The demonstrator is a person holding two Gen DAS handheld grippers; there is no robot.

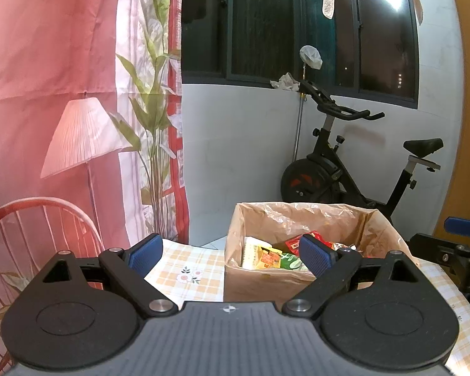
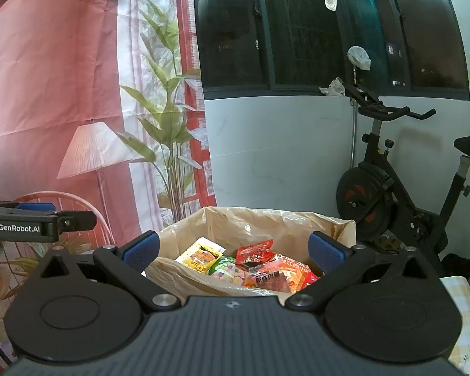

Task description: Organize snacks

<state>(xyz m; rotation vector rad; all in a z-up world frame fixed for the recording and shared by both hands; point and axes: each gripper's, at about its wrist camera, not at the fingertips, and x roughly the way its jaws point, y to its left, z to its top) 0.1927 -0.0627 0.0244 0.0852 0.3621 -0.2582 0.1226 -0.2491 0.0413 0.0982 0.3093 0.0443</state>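
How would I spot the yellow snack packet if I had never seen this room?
Find the cardboard box lined with crinkled brown plastic, on the checked tablecloth in front of the exercise bike. Look at the left end of the snack pile inside. The yellow packet lies there, beside a green packet and left of the red ones; it alone is yellow with black edging.
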